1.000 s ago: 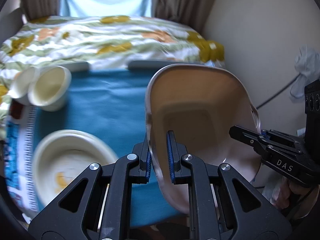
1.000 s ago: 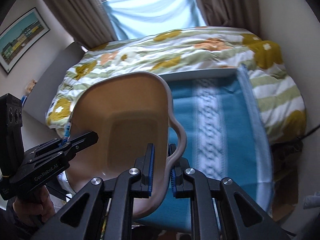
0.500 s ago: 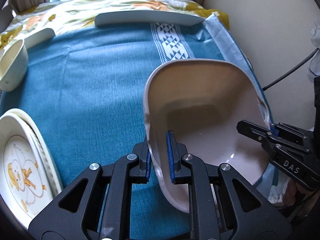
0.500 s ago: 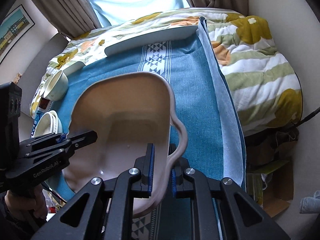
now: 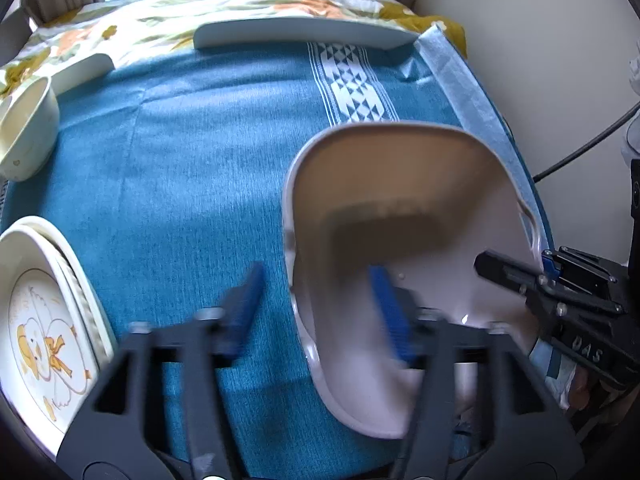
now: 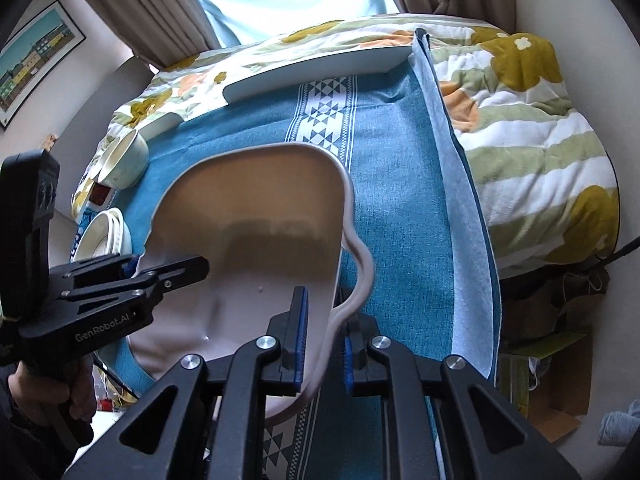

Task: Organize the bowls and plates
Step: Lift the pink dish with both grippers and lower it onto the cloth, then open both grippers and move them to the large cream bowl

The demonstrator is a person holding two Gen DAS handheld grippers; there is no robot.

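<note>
Left wrist view: my left gripper (image 5: pixel 316 312) jaws have sprung apart off the beige handled dish (image 5: pixel 400 232), my right gripper (image 6: pixel 322 332) staying clamped on its rim over the blue cloth (image 5: pixel 192 152), so release is underway.

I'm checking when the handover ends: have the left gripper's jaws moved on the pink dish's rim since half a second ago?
Yes. The left gripper has opened: its blue pads now stand wide apart either side of the pink dish rim, no longer pinching it. The right gripper holds the far rim.
</note>
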